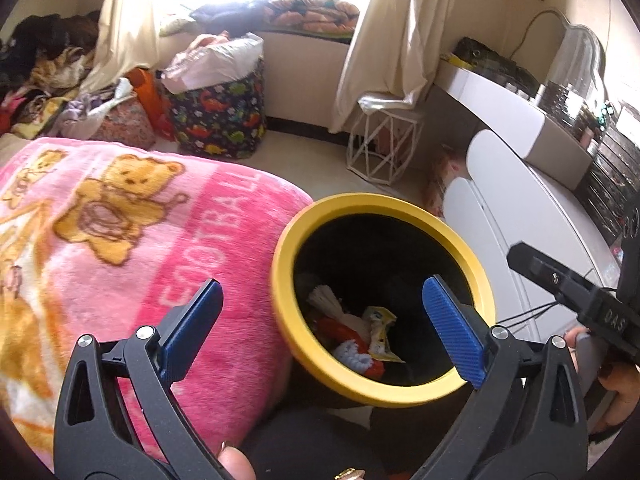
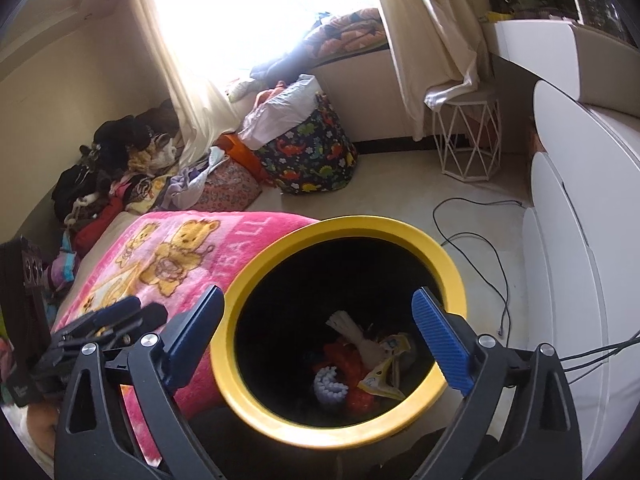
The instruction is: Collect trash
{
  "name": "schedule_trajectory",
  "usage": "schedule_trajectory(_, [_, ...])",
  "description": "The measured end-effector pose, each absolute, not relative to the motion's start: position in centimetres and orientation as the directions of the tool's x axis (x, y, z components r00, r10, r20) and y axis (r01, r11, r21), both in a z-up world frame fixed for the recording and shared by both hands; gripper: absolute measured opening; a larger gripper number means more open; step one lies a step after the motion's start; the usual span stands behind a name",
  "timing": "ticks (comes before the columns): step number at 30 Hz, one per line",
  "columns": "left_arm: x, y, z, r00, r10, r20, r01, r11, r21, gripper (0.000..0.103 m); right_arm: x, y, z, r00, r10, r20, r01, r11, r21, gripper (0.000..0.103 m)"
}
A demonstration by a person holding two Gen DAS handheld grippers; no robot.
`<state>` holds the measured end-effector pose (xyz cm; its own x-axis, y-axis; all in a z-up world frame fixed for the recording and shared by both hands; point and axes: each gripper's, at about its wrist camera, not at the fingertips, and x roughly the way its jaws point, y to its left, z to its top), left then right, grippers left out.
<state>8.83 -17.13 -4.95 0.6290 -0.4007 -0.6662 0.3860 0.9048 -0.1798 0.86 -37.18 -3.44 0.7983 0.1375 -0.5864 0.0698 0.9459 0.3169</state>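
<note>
Trash (image 2: 372,368), crumpled yellow wrapper and red scraps, lies inside the yellow-rimmed black bin (image 2: 320,226); both tongs (image 1: 320,320) (image 2: 316,332) gape wide, empty.

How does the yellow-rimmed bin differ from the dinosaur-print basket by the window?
The bin has a stiff yellow rim and dark inside; the basket is soft, dark cloth printed with coloured dinosaurs. The bin holds only a few scraps at its bottom; the basket is heaped above its top. The bin stands beside the pink blanket; the basket stands near the window. Both are round and open-topped.

Plush cloth beside smooth plastic

The pink blanket (image 1: 120,240) looked fleecy and matt; the bin's yellow rim (image 2: 344,226) was smooth plastic, and each claw's blue pads (image 1: 454,330) were ribbed.
</note>
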Motion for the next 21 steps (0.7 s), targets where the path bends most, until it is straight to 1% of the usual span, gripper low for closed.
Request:
schedule_trajectory(4, [8.0,-15.4,-4.4,0.661,-0.383,-0.645,0.358,0.917,-0.178,0.092,0.1,-36.0,-3.2,0.817,0.122,-0.564,0.058,0.955,0.291,0.096])
schedule_trajectory(8, [7.2,-13.6,-3.9,0.699,-0.357,-0.619,0.326,0.930,-0.169,0.092,-1.0,-34.3,-2.7,0.844,0.104,-0.526,0.032,0.969,0.244,0.096])
schedule_trajectory(17, [4.4,-9.6,-2.6,0.787,-0.289,-0.545,0.246,0.957,-0.152,0.092,-3.9,-31.1,-2.0,0.920,0.055,-0.389,0.011,0.986,0.165,0.096])
schedule_trajectory(21, [2.9,-8.6,-2.0,0.822,-0.264,-0.505,0.223,0.964,-0.142,0.092,-5.4,-30.1,-1.6,0.953,0.017,-0.302,0.021,0.992,0.123,0.096])
